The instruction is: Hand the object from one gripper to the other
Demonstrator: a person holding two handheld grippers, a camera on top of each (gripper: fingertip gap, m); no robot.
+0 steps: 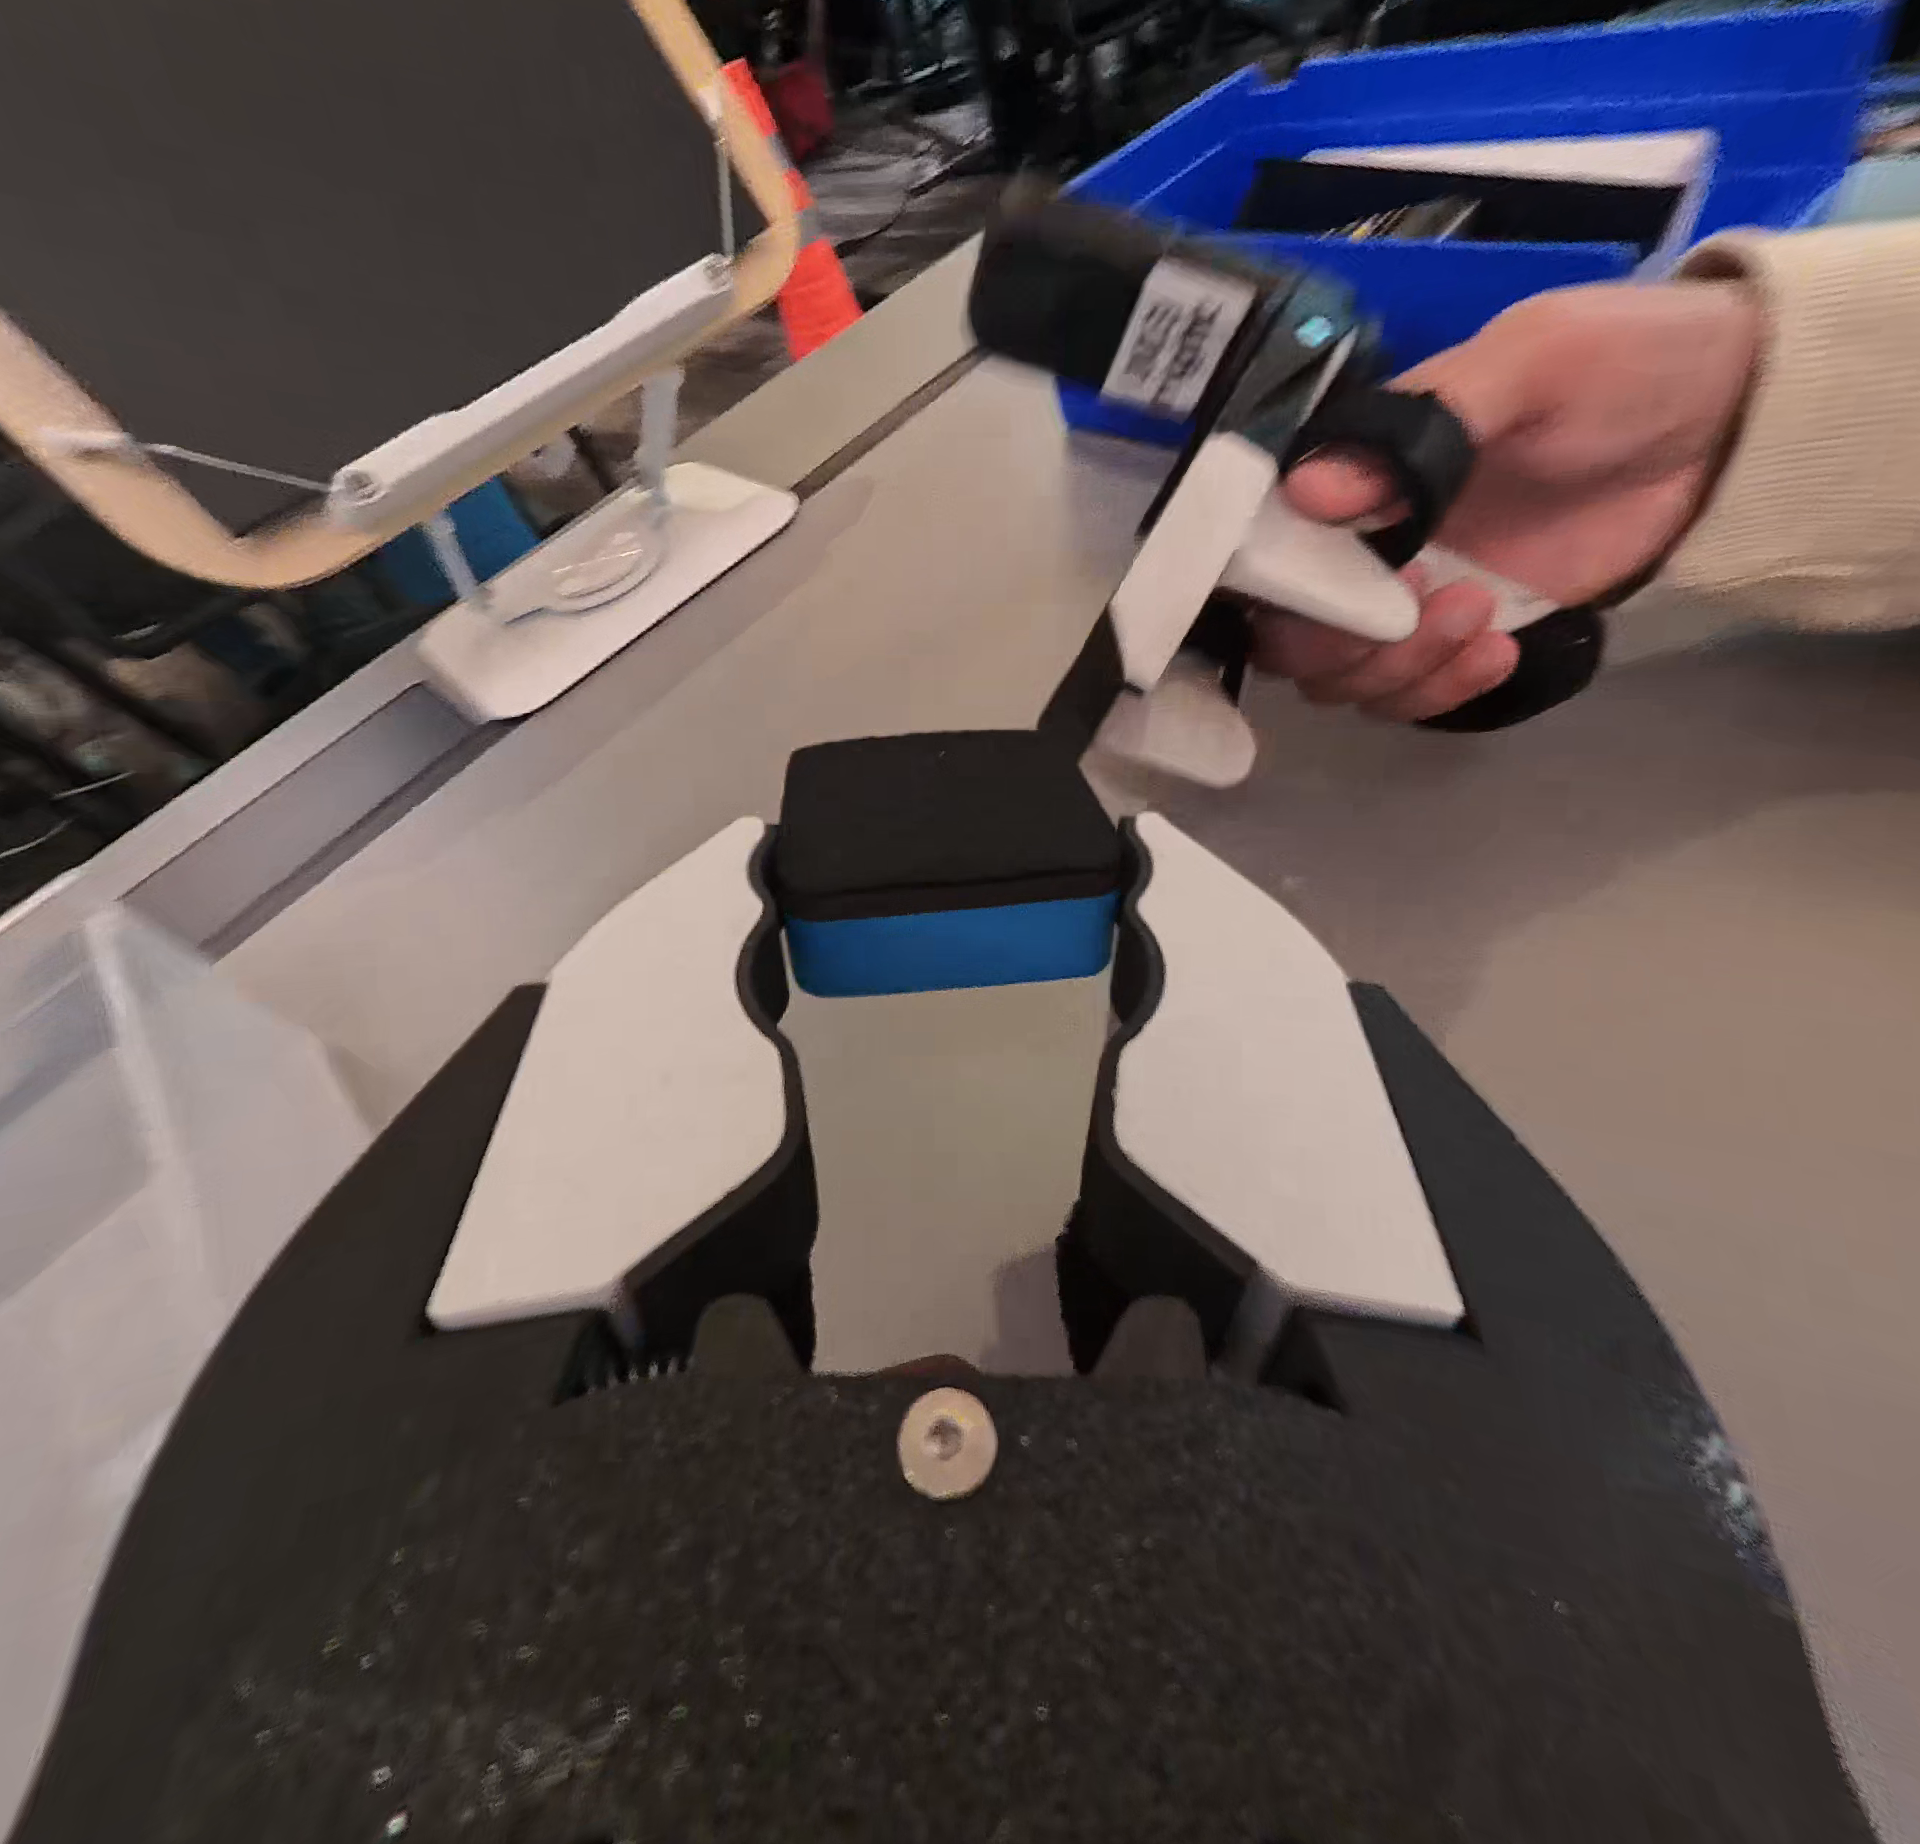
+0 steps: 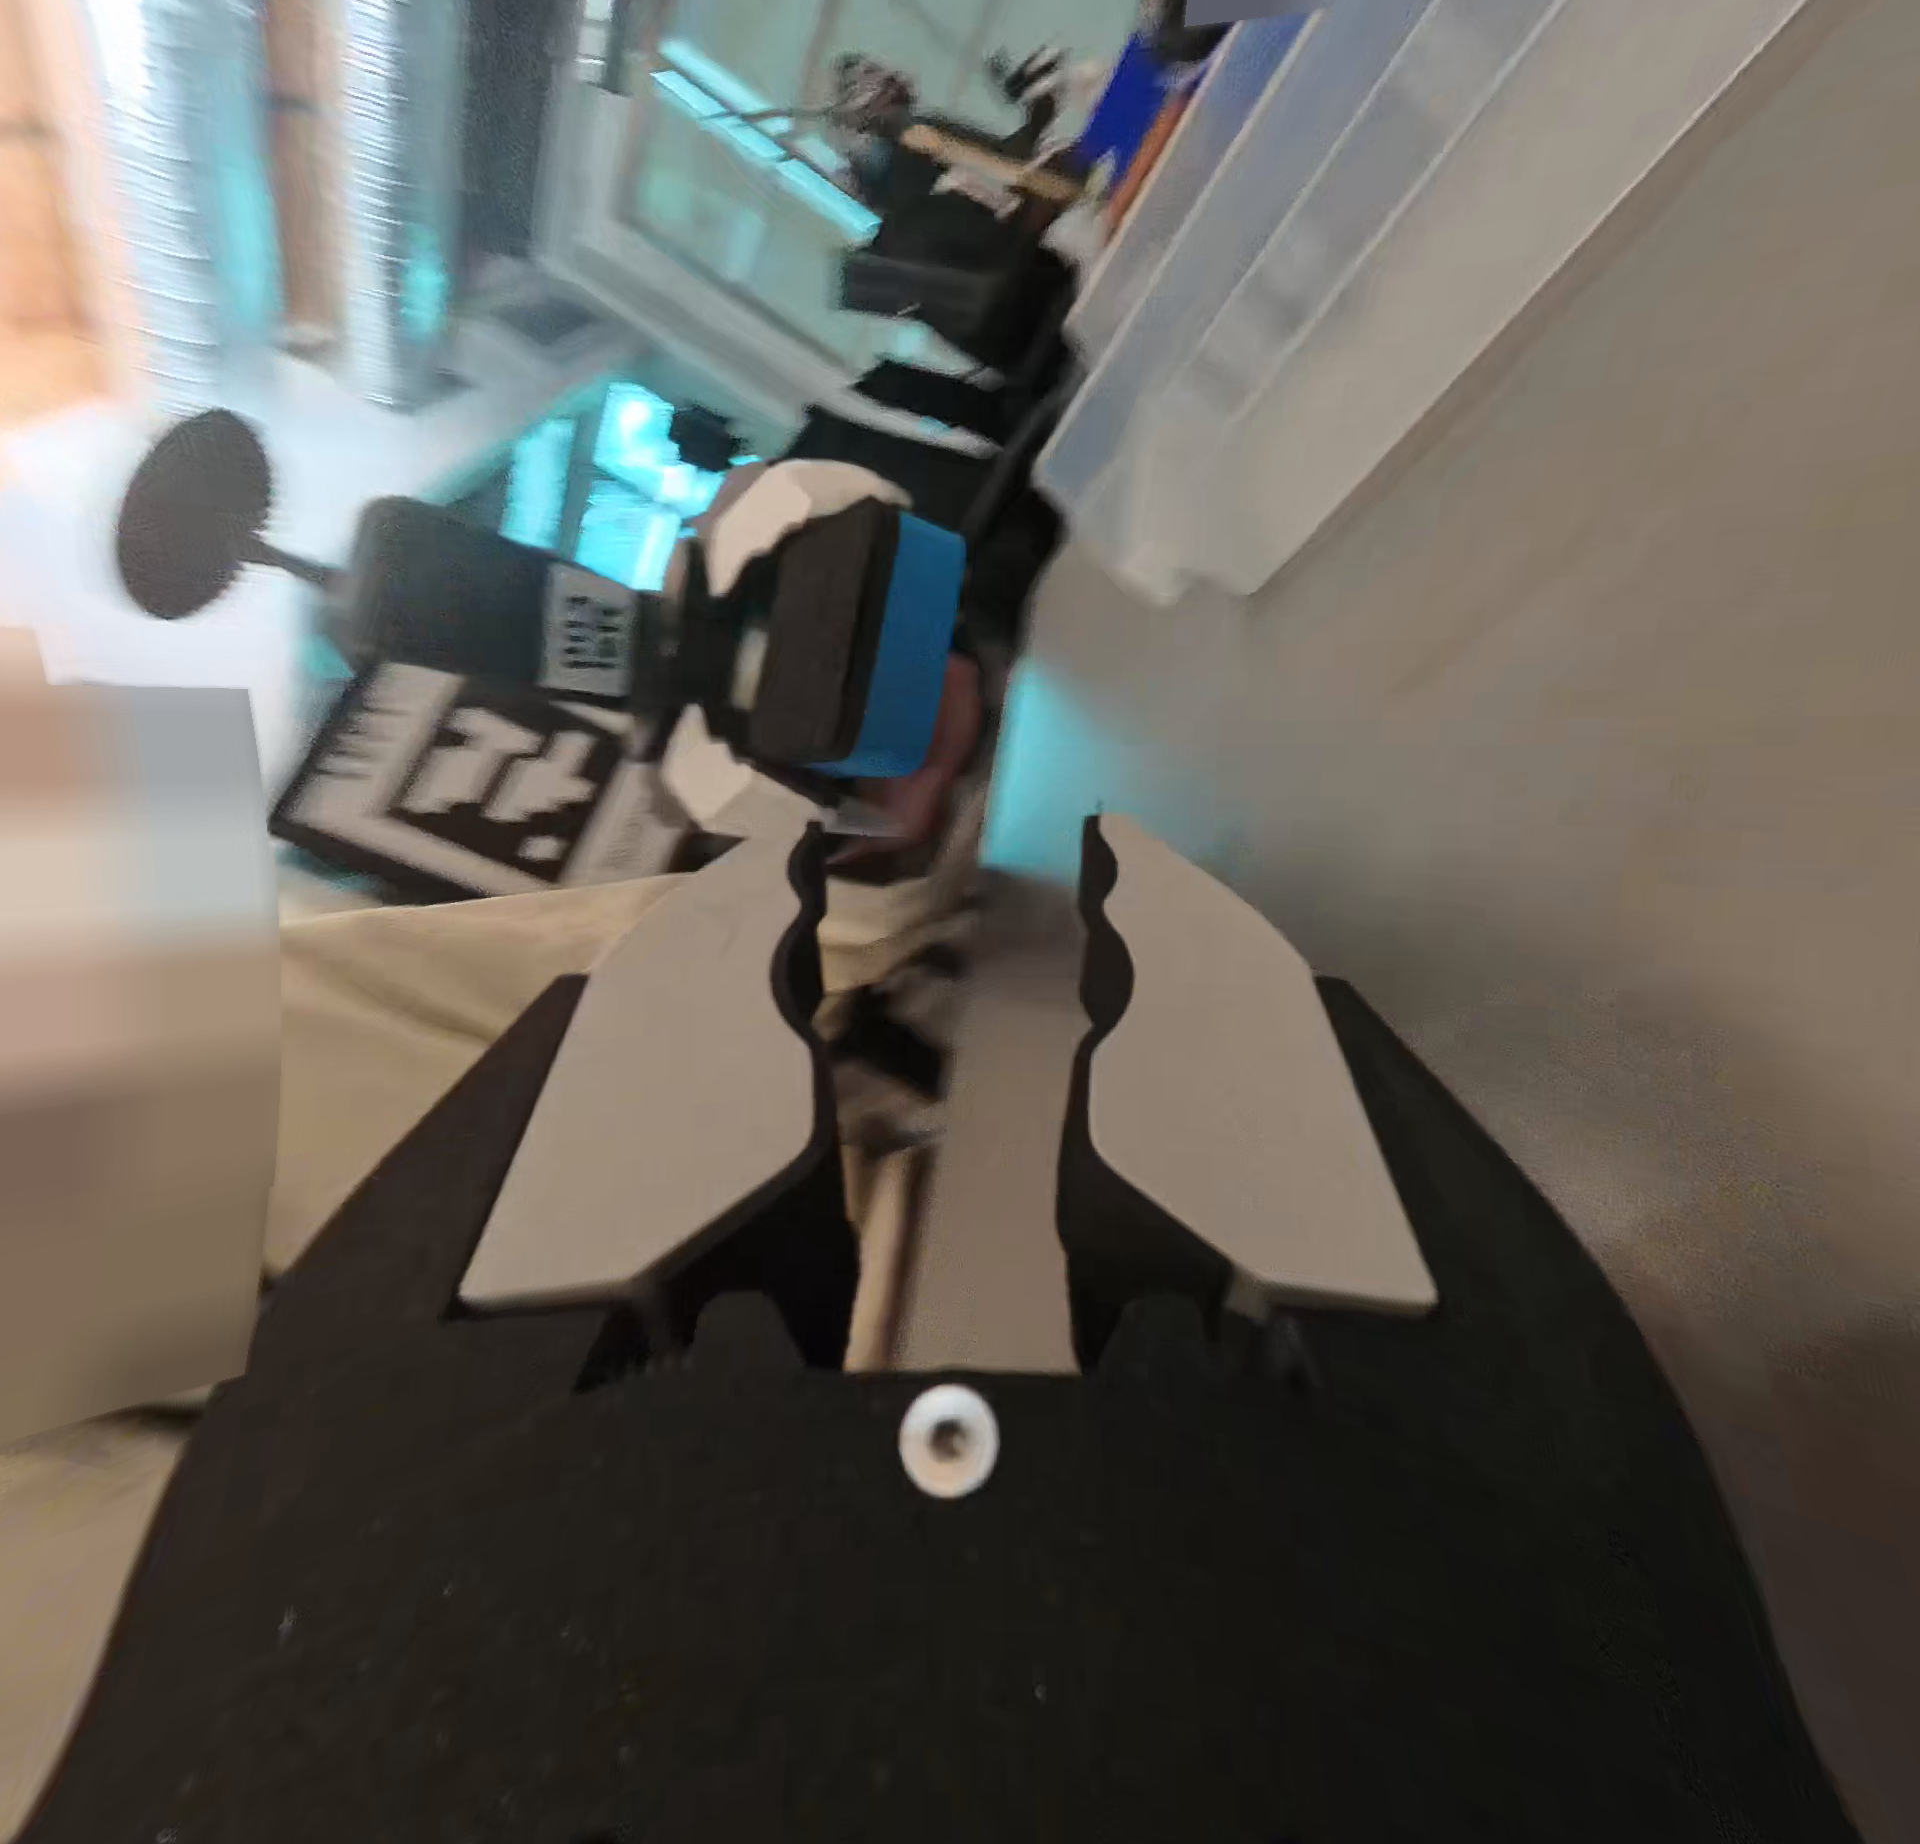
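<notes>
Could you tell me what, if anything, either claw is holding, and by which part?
The left claw pinches the black-and-blue block by its two opposite sides. The right claw is open and holds nothing.

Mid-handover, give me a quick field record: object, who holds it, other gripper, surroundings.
object: black and blue block
held by: left gripper, shut on its two sides, above the grey table
right gripper: open, empty, aimed at the block, apart from it
right hand: on the handle
nearby: blue bin, tablet on white stand

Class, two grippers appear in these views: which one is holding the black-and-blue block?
The left gripper: its jaws clamp the black-and-blue block. The right gripper has empty, open jaws.
</notes>
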